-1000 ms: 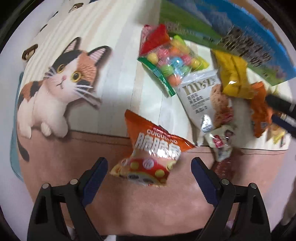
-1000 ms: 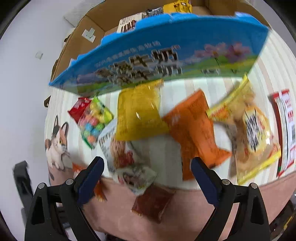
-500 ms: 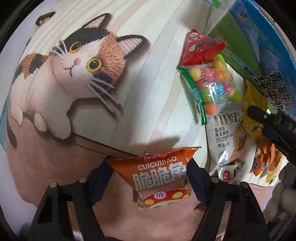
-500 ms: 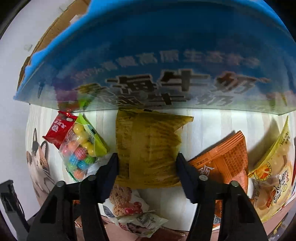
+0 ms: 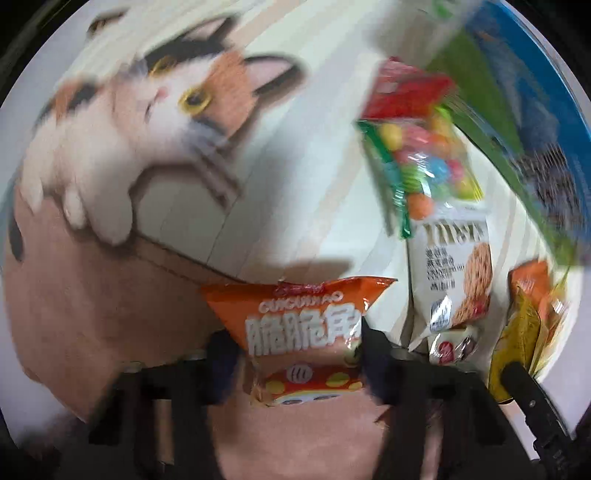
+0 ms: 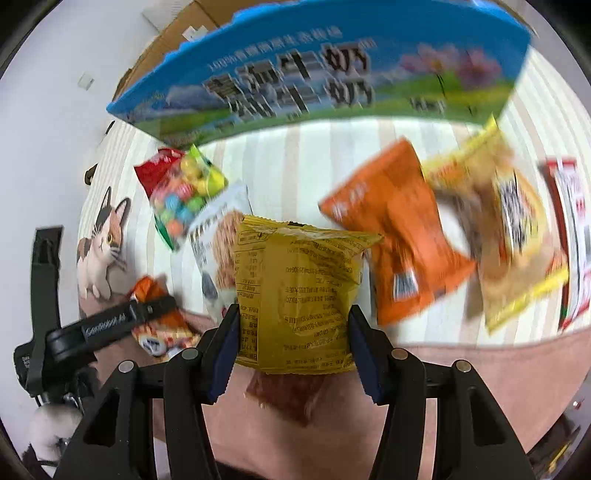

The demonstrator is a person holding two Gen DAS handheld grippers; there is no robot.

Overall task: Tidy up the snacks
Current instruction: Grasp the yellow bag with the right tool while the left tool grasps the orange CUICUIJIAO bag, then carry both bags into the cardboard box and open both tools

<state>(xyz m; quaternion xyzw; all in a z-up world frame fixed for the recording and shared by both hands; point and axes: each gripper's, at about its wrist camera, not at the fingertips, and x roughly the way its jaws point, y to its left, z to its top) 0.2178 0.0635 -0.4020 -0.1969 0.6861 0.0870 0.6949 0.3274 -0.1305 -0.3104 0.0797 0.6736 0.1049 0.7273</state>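
My left gripper (image 5: pixel 295 354) is closing on the orange snack packet (image 5: pixel 306 321), and its pads press the packet's sides just above the brown part of the cat mat (image 5: pixel 177 122). In the right wrist view the same packet (image 6: pixel 159 325) shows in that gripper at the left. My right gripper (image 6: pixel 293 332) is closing on a yellow packet (image 6: pixel 299 280), pads against both sides, and holds it off the mat. A blue milk carton box (image 6: pixel 332 62) stands behind the snacks.
A candy bag (image 5: pixel 424 155), a white cookie bag (image 5: pixel 454 273), another orange packet (image 6: pixel 399 240), a tan-yellow bag (image 6: pixel 498 229) and a dark red sachet (image 6: pixel 291 395) lie on the mat. A red box (image 6: pixel 570 221) sits far right, a cardboard box (image 6: pixel 173 33) behind.
Both grippers went from wide open to gripping. The left came down onto the orange packet. The right reached under the blue box, took the yellow packet and pulled it back.
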